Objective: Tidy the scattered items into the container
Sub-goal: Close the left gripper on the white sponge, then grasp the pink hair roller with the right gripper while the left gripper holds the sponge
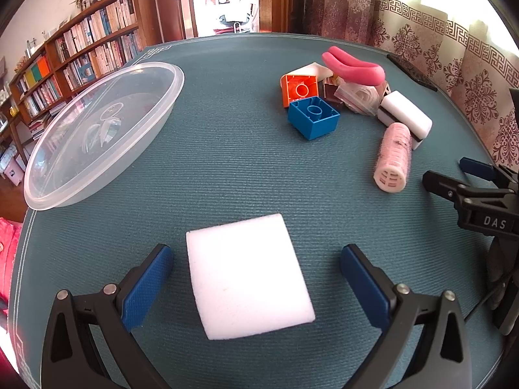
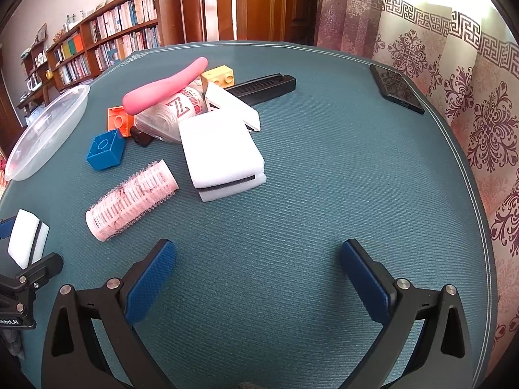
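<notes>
White sponge [image 1: 248,278] sits between our wide-open left gripper [image 1: 256,275]; we close next, right gripper [image 2: 258,275] open, empty.

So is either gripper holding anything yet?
No. The left gripper is open around the white foam sponge block without touching it; the right gripper is open over bare mat.

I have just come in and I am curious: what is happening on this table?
A person is tidying with two handheld grippers. The left gripper is open around a white sponge, not yet squeezing it. The right gripper is open over bare cloth. The clear container holds none of the items yet; the pile waits untouched.
</notes>
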`<state>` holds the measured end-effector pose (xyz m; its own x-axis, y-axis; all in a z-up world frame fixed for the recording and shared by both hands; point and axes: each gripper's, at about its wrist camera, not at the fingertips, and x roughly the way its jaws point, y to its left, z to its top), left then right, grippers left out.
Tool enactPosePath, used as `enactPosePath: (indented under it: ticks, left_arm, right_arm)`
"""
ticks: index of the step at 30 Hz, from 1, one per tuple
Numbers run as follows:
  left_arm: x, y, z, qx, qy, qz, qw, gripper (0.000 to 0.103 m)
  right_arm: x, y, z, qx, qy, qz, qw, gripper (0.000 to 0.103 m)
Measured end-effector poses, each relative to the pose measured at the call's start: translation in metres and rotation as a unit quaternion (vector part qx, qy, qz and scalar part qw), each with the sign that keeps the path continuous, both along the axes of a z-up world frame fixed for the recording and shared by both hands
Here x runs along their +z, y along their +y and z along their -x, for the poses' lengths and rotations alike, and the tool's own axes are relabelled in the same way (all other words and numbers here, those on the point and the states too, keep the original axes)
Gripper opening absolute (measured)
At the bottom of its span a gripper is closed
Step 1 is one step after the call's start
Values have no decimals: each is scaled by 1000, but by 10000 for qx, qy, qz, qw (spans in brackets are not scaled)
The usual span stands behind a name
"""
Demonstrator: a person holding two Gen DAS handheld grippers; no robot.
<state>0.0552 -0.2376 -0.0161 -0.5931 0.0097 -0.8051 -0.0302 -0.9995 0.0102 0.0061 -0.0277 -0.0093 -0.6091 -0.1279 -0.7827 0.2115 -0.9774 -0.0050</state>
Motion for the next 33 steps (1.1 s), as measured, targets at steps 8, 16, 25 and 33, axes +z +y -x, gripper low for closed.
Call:
enactPosePath:
  ticks: [8, 16, 25, 33]
  left_arm:
    - [1, 3, -4, -82, 52, -1, 10000, 98]
    - [4, 9, -8, -228, 152, 25, 9996, 86]
    - [7, 2, -11, -174, 183, -89, 9996, 75]
    - [10, -3, -21, -131, 241, -236, 9993, 54]
  right_arm:
    - [0, -1, -2, 28, 0, 26, 10000, 103]
    - [2, 2, -3, 16, 18, 187, 9998, 103]
    - [6, 5, -5, 53, 52, 484, 9988, 103]
    - [8, 4, -7, 139, 74, 690, 9975, 103]
